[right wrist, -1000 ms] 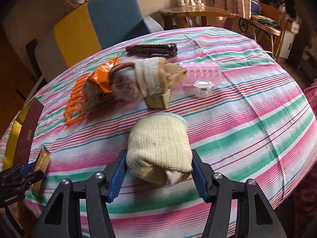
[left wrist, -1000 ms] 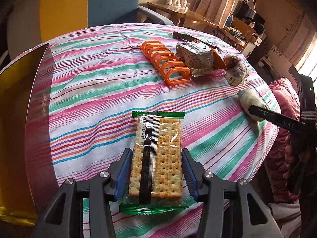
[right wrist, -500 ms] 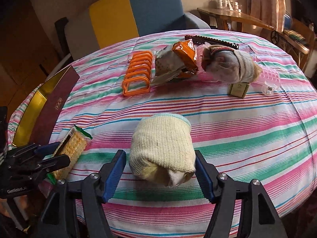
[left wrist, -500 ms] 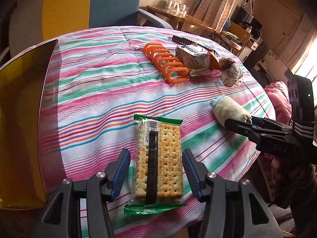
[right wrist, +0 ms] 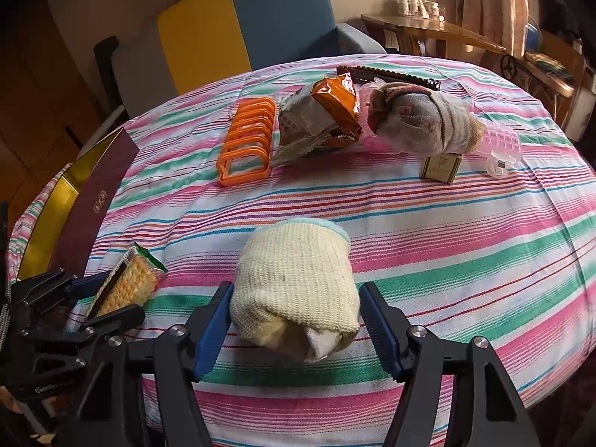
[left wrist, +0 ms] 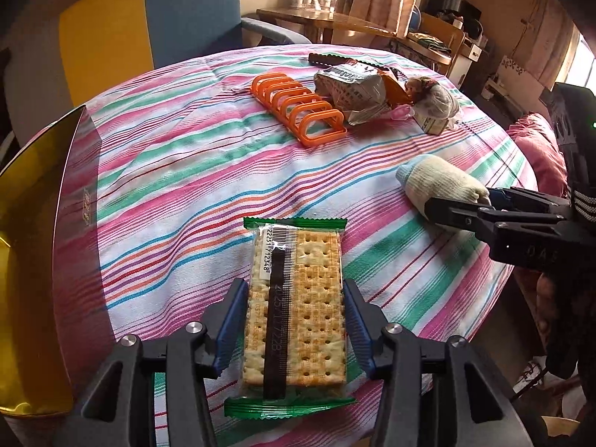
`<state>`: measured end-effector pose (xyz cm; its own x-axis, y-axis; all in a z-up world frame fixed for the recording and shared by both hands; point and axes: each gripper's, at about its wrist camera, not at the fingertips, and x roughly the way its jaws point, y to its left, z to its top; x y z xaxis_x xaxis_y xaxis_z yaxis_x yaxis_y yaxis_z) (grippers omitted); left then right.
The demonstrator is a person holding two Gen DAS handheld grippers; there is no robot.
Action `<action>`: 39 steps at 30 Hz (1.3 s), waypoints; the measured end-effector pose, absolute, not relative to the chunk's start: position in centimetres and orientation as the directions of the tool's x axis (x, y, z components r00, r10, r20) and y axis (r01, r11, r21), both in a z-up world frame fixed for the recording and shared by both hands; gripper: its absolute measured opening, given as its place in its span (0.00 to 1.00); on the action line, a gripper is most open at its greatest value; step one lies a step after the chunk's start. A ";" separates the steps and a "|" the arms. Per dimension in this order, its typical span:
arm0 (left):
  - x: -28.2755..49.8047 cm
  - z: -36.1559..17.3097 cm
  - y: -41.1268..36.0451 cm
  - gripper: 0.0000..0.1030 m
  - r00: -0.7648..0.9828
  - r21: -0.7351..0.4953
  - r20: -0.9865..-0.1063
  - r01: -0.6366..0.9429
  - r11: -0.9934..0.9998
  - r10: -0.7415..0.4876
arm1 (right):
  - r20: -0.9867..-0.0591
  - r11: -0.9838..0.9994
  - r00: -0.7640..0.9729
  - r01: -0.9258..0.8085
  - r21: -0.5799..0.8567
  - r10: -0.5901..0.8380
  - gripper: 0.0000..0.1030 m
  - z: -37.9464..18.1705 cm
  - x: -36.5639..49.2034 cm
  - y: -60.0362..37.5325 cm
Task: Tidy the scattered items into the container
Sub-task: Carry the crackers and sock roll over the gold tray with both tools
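A clear pack of crackers [left wrist: 298, 290] with green ends sits between the blue pads of my left gripper [left wrist: 294, 298], which is shut on it; in the right wrist view the pack [right wrist: 126, 283] is tilted above the cloth. My right gripper [right wrist: 296, 298] is shut on a rolled cream sock [right wrist: 294, 279], which the left wrist view shows at the table's right side [left wrist: 436, 182]. The container, a maroon box with a gold lining [left wrist: 22, 223], stands open at the table's left edge [right wrist: 93, 186].
On the far half of the striped tablecloth [right wrist: 447, 242] lie an orange rack [right wrist: 246, 141], an orange and silver snack bag [right wrist: 320, 119], a rolled grey sock [right wrist: 417, 123], a small box [right wrist: 439, 167], a pink tray [right wrist: 503, 141] and a dark strip [right wrist: 387, 74]. A yellow and blue chair [right wrist: 242, 26] stands behind.
Both grippers keep their hold. The right gripper with the cream sock has swung left, nearer the left gripper and the box. The left gripper has turned slightly to the right.
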<state>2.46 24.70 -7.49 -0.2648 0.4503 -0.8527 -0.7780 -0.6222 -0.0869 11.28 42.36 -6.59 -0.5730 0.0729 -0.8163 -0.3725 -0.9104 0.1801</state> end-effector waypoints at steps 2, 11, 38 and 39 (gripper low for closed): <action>2.4 -7.5 24.4 0.48 -0.272 -0.092 -0.848 -0.769 -0.633 0.454 | -0.815 -0.915 -0.573 -0.368 0.164 0.084 0.61 -6.6 11.2 42.1; 2.5 -7.8 24.6 0.59 -0.244 -0.116 -0.847 -0.782 -0.612 0.473 | -0.824 -0.916 -0.557 -0.377 0.138 0.105 0.62 -7.0 11.0 41.8; 1.9 -1.3 19.9 0.48 -0.421 -0.121 -0.745 -0.677 -0.726 0.517 | -0.776 -0.950 -0.627 -0.280 0.136 0.074 0.60 -3.5 8.9 36.1; 1.7 -0.9 19.3 0.48 -0.436 -0.120 -0.739 -0.665 -0.737 0.513 | -0.767 -0.955 -0.638 -0.262 0.141 0.062 0.60 -3.0 8.5 35.6</action>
